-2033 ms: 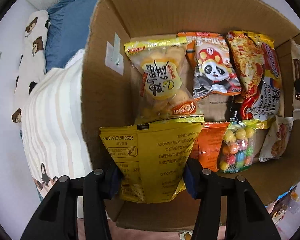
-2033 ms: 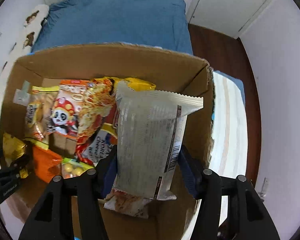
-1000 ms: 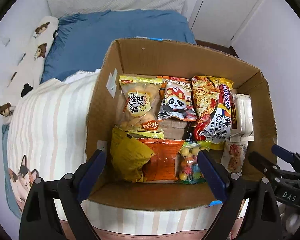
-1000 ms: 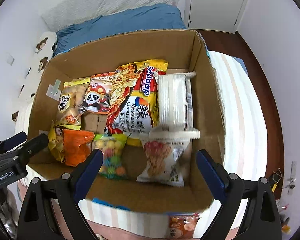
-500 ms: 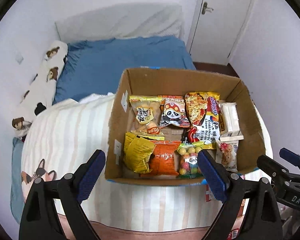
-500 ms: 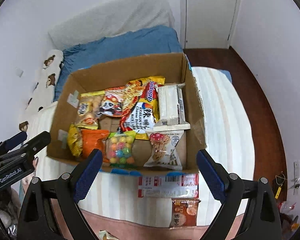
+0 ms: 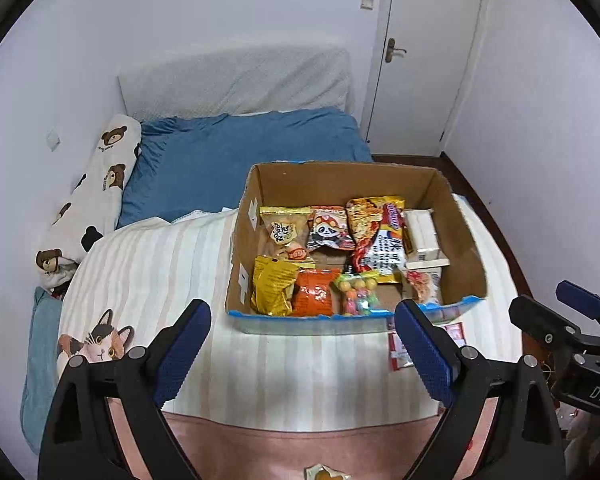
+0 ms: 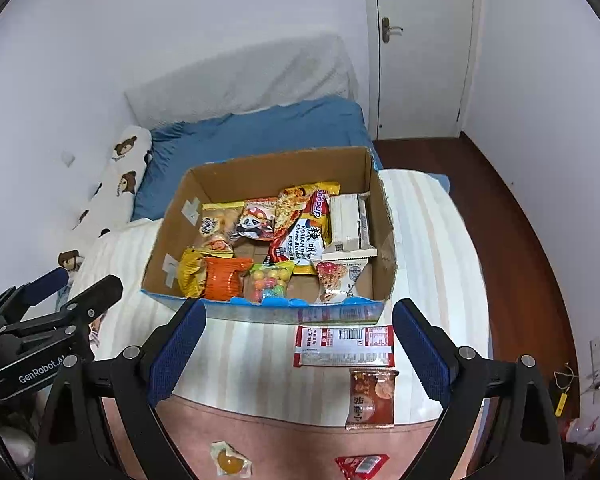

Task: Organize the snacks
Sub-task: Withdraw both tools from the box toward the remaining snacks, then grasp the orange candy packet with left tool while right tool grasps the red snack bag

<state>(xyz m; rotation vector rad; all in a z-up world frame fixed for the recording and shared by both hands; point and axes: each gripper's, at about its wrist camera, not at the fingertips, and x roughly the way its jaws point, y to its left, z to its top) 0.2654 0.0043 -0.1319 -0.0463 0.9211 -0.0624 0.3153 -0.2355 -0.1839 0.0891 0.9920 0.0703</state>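
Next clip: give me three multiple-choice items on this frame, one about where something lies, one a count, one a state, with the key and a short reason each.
1. Where is the red-and-white flat packet with the barcode?
A. inside the cardboard box
B. on the striped blanket just in front of the box
C. on the blue sheet

2. How many snack packets lie outside the cardboard box, nearer the camera, in the right wrist view?
A. one
B. two
C. four

3. What is the right gripper holding?
A. nothing
B. the orange bag
C. the panda packet

Key: 1 B, it lies on the striped blanket against the box front. 2 C, four packets show below the box. 3 A, its jaws stand wide with nothing between them.
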